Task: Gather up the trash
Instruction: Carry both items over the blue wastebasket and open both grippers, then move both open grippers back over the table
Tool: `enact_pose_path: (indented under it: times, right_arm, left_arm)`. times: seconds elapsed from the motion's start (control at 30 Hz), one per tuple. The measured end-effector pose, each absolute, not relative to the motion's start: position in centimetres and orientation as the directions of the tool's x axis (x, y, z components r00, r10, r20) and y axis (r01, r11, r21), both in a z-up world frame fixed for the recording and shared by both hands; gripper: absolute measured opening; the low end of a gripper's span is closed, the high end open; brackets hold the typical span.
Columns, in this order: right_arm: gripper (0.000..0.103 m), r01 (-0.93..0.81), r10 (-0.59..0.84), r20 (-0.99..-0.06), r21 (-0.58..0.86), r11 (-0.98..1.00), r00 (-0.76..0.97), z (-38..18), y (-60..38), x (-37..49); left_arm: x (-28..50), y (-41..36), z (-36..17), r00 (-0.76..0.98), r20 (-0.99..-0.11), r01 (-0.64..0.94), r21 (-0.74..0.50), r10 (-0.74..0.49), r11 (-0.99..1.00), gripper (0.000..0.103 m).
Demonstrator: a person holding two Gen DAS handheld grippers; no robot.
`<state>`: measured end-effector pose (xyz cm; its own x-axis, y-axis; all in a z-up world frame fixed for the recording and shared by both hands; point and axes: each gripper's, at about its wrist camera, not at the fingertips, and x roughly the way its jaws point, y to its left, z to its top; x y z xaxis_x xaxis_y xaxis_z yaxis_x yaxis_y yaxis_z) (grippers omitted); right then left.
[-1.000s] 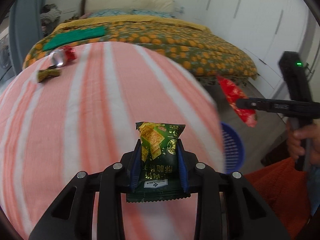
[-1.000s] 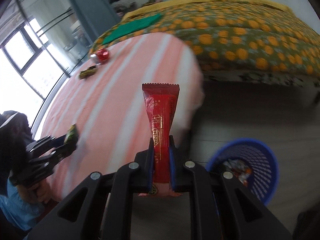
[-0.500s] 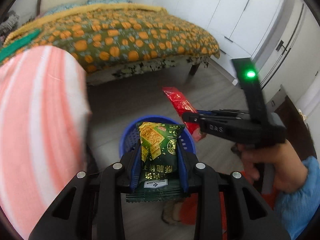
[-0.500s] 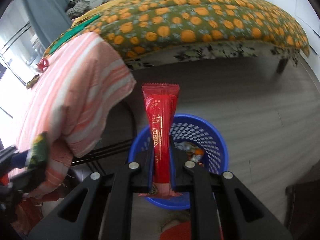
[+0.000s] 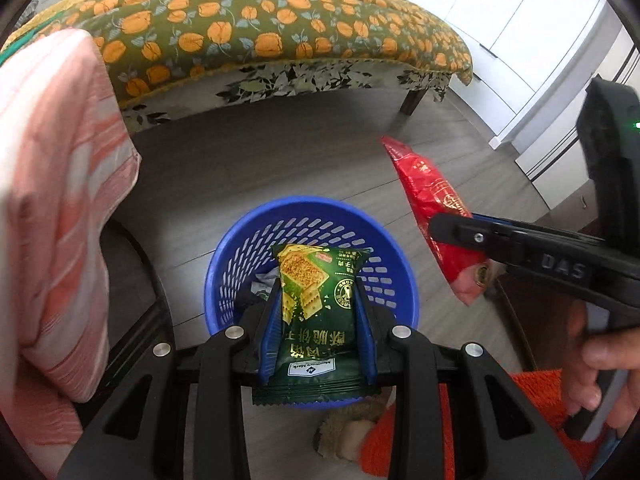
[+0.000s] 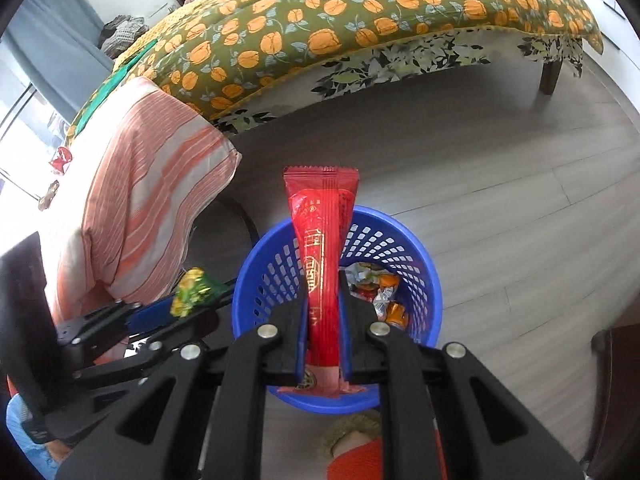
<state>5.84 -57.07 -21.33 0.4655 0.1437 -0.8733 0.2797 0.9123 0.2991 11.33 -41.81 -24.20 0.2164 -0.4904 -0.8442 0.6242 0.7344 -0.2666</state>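
Over the basket: we hold both grippers above the blue basket (image 5: 312,216), which stands on the floor by the bed (image 5: 260,28).
Left gripper (image 5: 316,312): fingers clamped on our green biscuit packet (image 5: 316,300).
Right gripper (image 6: 323,320): fingers clamped on our red wrapper (image 6: 322,240).
Basket contents: crumpled wrappers (image 6: 376,292).

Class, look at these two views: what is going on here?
A person is collecting trash with a pair of tongs in each hand. The left tongs grip a green biscuit packet and the right tongs grip a long red snack wrapper. Both are poised above a round blue plastic basket on the floor, which already holds some wrappers. Neither item has been dropped in yet.
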Motion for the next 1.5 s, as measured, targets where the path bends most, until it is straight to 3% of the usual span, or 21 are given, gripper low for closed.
enact_pose_path:
  times: [0.07, 0.1, 0.13, 0.37, 0.4, 0.43, 0.5, 0.77, 0.97, 1.13, 1.3, 1.5]
  right_arm:
    - [0.022, 0.285, 0.139, -0.876, 0.295, 0.912, 0.463, -21.4, -57.1, 6.0]
    - [0.04, 0.29, 0.139, -0.875, 0.298, 0.909, 0.464, -21.5, -57.3, 6.1]
    - [0.043, 0.299, 0.142, -0.873, 0.306, 0.904, 0.466, -21.6, -57.5, 6.0]
    - [0.043, 0.326, 0.117, -0.86, 0.31, 0.893, 0.496, -20.6, -58.3, 5.9]
    - [0.046, 0.325, 0.11, -0.858, 0.305, 0.895, 0.501, -20.4, -58.2, 6.0]
    - [0.065, 0.322, 0.099, -0.854, 0.297, 0.899, 0.511, -20.1, -58.0, 6.1]
    - [0.087, 0.326, 0.07, -0.841, 0.283, 0.902, 0.536, -19.4, -57.7, 6.2]
    - [0.098, 0.278, -0.009, -0.758, 0.229, 0.933, 0.653, -15.9, -54.0, 6.8]
    - [0.098, 0.13, 0.0, -0.666, 0.145, 0.981, 0.746, -13.2, -48.4, 7.3]
    - [0.098, 0.032, 0.011, -0.599, 0.061, 0.998, 0.801, -12.0, -42.8, 7.8]
    - [0.098, -0.043, 0.039, -0.614, 0.008, 0.999, 0.789, -12.2, -37.4, 9.4]
    - [0.098, -0.114, 0.062, -0.695, -0.029, 0.993, 0.716, -13.0, -30.6, 10.9]
  left_arm:
    - [11.6, -42.3, -24.6, 0.216, -0.848, 0.625, -0.261, -0.485, 0.736, 0.048]
    - [11.9, -42.5, -24.8, 0.217, -0.847, 0.624, -0.262, -0.485, 0.736, 0.066]
    - [12.1, -42.5, -24.7, 0.233, -0.84, 0.621, -0.259, -0.489, 0.74, 0.073]
    - [11.3, -41.1, -21.7, 0.286, -0.804, 0.618, -0.26, -0.521, 0.742, 0.081]
    - [10.9, -40.8, -21.1, 0.297, -0.796, 0.622, -0.258, -0.528, 0.739, 0.082]
    - [10.3, -40.3, -20.2, 0.315, -0.786, 0.629, -0.247, -0.532, 0.737, 0.085]
    - [9.2, -39.4, -18.5, 0.346, -0.775, 0.648, -0.21, -0.528, 0.732, 0.086]
    - [6.1, -31.5, -14.0, 0.451, -0.752, 0.64, -0.102, -0.48, 0.761, 0.095]
    - [6.3, -23.3, -13.7, 0.591, -0.757, 0.499, 0.071, -0.279, 0.864, 0.097]
    - [7.5, -17.3, -13.2, 0.627, -0.751, 0.386, 0.068, -0.208, 0.92, 0.097]
    - [8.1, -12.9, -12.5, 0.651, -0.737, 0.312, 0.046, -0.179, 0.949, 0.097]
    - [8.9, -9.8, -12.4, 0.653, -0.739, 0.274, 0.027, -0.165, 0.961, 0.098]
